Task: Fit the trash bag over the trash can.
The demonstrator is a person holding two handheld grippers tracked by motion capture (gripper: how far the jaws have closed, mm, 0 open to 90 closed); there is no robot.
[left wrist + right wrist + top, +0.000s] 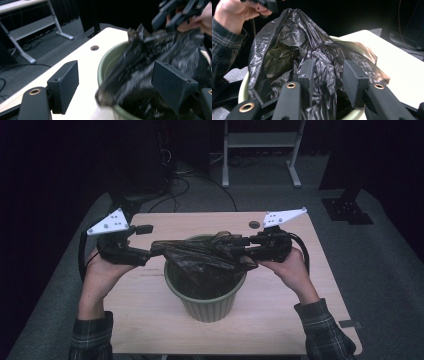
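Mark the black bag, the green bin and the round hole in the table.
black bag (287, 42), right gripper view, on its crumpled upper side.
green bin (207, 306), high view, on its ribbed outer wall.
round hole (254, 225), high view, at its middle, near the table's far edge.

black bag (200, 255), green bin (207, 302), apparently plaid sleeve (325, 327)

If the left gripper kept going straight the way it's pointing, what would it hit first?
Probably the black bag draped over the green bin: the left gripper points into it with its jaws spread, though depth is hard to judge.
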